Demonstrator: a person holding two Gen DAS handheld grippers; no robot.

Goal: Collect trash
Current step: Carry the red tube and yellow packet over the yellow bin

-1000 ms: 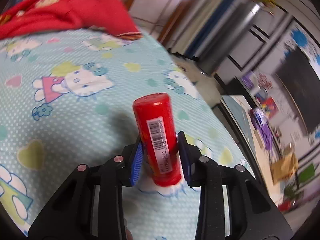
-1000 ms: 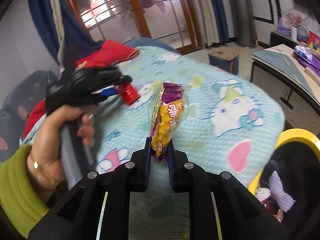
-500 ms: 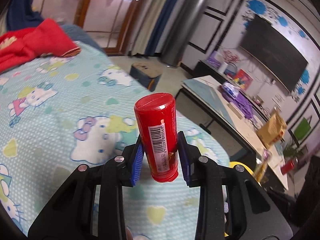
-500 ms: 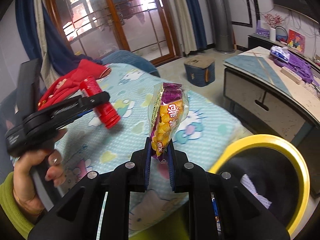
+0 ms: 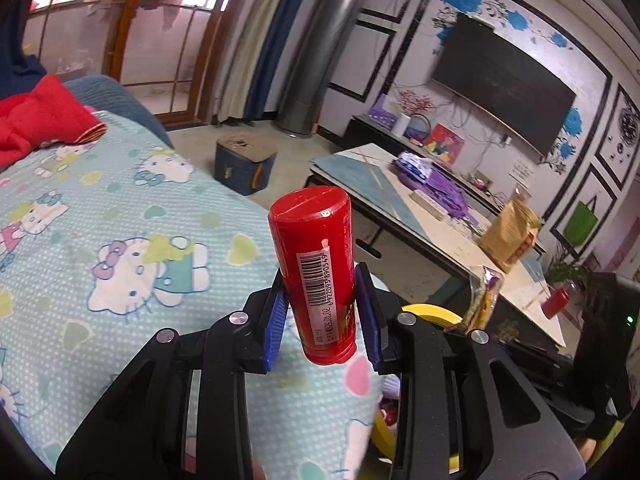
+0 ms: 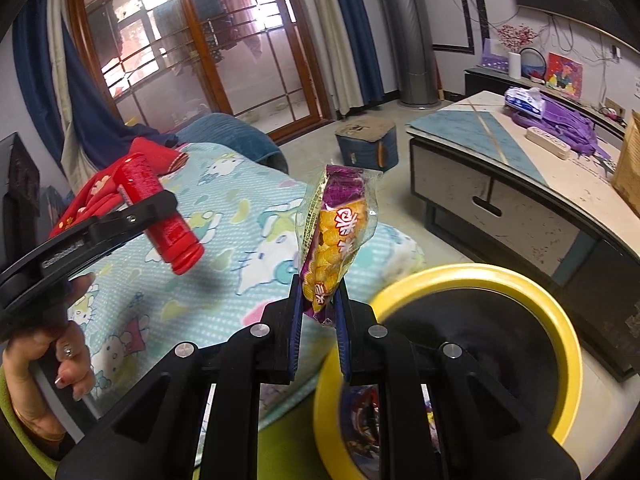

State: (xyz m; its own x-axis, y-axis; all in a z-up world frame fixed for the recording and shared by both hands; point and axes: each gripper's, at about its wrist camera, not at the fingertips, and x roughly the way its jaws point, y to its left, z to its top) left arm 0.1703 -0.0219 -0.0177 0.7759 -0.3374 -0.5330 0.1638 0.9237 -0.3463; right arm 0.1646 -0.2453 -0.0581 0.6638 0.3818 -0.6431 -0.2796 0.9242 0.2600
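both sets of jaws are clamped on trash. left gripper (image 5: 320, 320) pinches a red plastic cylindrical tube with a white barcode label (image 5: 318, 276) between its blue pads, low on the tube's body, so most of its length stands clear ahead of the fingers. right gripper (image 6: 319, 316) is nearly closed on the bottom seam of a crinkly clear snack packet printed purple and yellow (image 6: 336, 240), which is thin there, hence the narrow gap.

each piece is held in the air over the bed covered with a pale blue cartoon-cat sheet (image 5: 120, 240), near its corner, not resting on anything. just past that corner stands a round bin with a yellow rim and dark liner (image 6: 560, 320), already holding some wrappers; the right gripper hangs at its near edge, the left one a little further back over the sheet. gripping by one end looks sensible: the free end can go into the bin's mouth first and drop once the pads let go.

the tube's long axis runs along the left gripper's fingers, flat cap end pointing forward and up in its own view; from the right wrist view it slants, with one end angled down toward the sheet. the packet stands roughly upright, long axis vertical, purple top leaning slightly away.

a red blanket (image 5: 36, 120) lies bunched at the bed's far end.
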